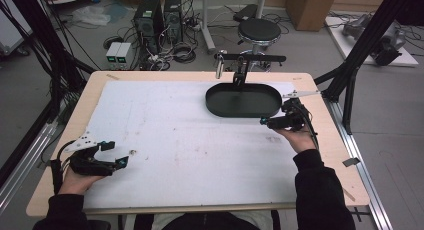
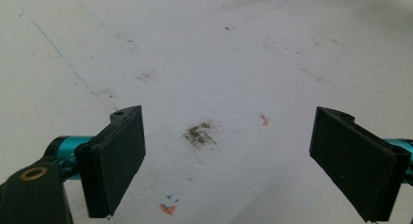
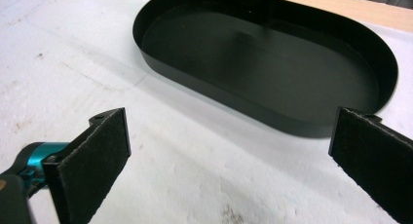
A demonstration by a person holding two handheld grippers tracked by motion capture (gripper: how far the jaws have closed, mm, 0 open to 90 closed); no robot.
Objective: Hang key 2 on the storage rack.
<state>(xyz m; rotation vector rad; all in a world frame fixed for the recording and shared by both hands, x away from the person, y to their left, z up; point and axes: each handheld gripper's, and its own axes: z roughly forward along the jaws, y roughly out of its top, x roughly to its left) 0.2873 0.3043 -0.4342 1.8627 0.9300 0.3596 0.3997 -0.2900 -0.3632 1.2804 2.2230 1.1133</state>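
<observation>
Both of my grippers are empty, jaws spread wide with nothing between them. Nearest me, my left gripper (image 1: pixel 112 154) rests low at the near left of the white sheet (image 1: pixel 175 140) that covers the table (image 1: pixel 325 155); its own view looks down on bare, stained paper, with a small dark smudge (image 2: pixel 200 134) between its pads. Just beside it in the high view lies a tiny pale scrap (image 1: pixel 133 152), too small for me to identify. Farther out on the right, my right gripper (image 1: pixel 270 121) hovers just short of the black oval tray (image 3: pixel 160 73), which sits at the far side of the sheet, right of centre, with a dark stand (image 1: pixel 240 70) rising at its back edge. I judge the tray to be thin sheet metal: light, stiff, smooth and rather slippery, not fragile. Its low upright wall is the only place to pinch, so I would close over the near rim, one pad inside, one outside, and expect it to tilt if lifted from one end.
</observation>
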